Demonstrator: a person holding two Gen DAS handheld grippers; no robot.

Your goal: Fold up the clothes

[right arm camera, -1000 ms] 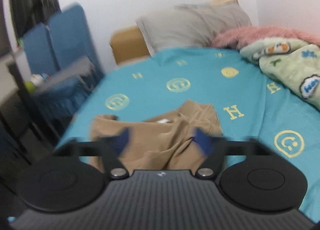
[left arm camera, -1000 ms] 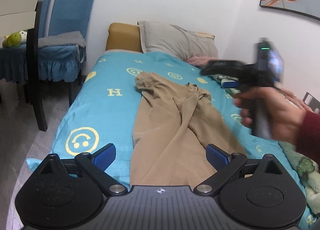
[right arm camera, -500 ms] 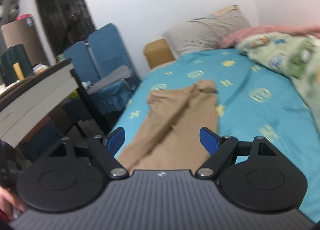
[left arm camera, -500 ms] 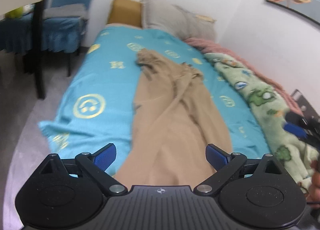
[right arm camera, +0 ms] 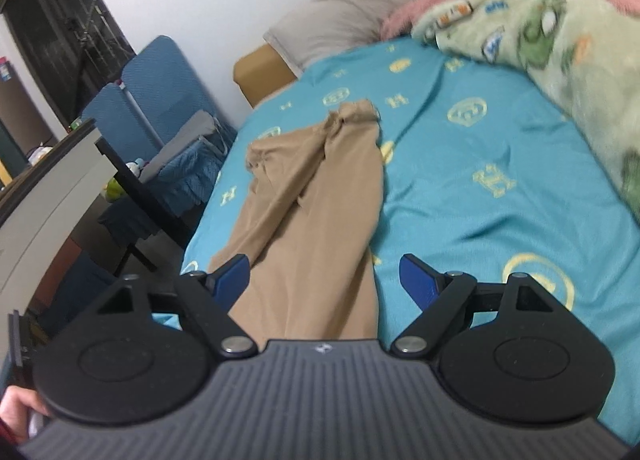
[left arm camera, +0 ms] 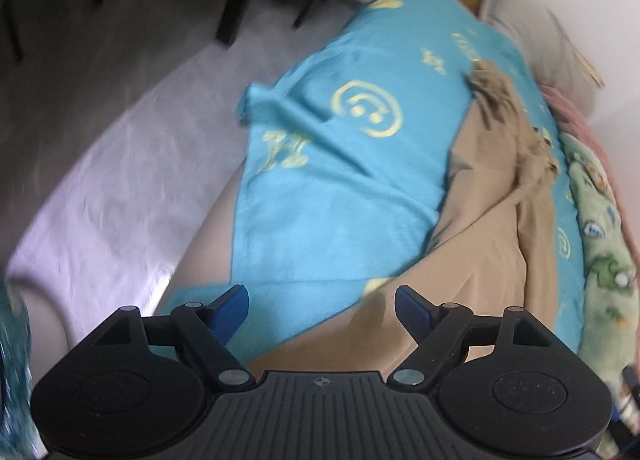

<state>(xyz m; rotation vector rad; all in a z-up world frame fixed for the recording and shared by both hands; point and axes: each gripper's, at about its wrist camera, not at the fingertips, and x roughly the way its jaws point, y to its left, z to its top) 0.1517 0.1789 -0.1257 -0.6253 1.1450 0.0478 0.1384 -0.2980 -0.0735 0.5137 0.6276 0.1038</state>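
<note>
Tan trousers (right arm camera: 316, 196) run under both grippers, hems hidden; right jaws wide, left jaws closing, gripping nothing.

My left wrist camera looks steeply down, rolled, over the near corner of the bed (left arm camera: 320, 196), with floor beside it. My right wrist camera looks along the bed (right arm camera: 500, 164) at a shallower tilt toward the pillow (right arm camera: 344, 24). Both views share the tan garment (left arm camera: 472, 252) (right arm camera: 316, 196) on the bed.
</note>
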